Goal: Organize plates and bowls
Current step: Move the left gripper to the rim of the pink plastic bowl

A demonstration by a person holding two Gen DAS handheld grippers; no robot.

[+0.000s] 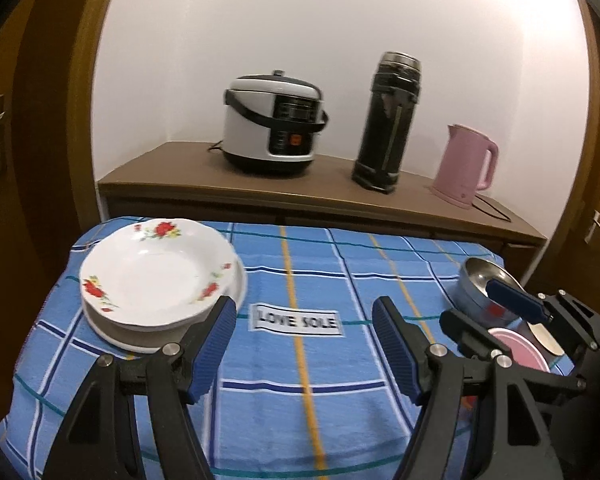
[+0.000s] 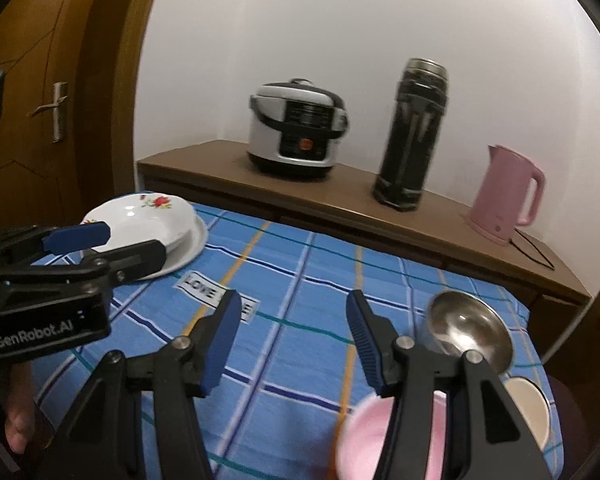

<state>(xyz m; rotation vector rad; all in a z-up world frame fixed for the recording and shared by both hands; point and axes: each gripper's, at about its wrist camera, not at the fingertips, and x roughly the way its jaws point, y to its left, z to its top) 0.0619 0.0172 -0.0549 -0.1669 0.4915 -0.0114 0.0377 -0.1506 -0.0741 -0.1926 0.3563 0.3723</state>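
The flowered plates [image 1: 156, 276] sat stacked just off the left gripper's [image 1: 304, 316] left finger, and the steel bowl [image 2: 470, 330] was right beside the right gripper's [image 2: 294, 316] right finger, with a pink bowl [image 2: 370, 436] under that finger. Both sets of fingers were spread wide over the checked tabletop [image 1: 300, 360], holding nothing.

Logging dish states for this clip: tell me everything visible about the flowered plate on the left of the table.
The flowered plate is white, glossy like ceramic, deep with a wavy rim carrying red flower sprays. It sits upright and empty on top of a plain white plate, whose edge shows beneath it, at the far left corner of the blue checked tablecloth. Nothing grips it; the left gripper is open just beside it.
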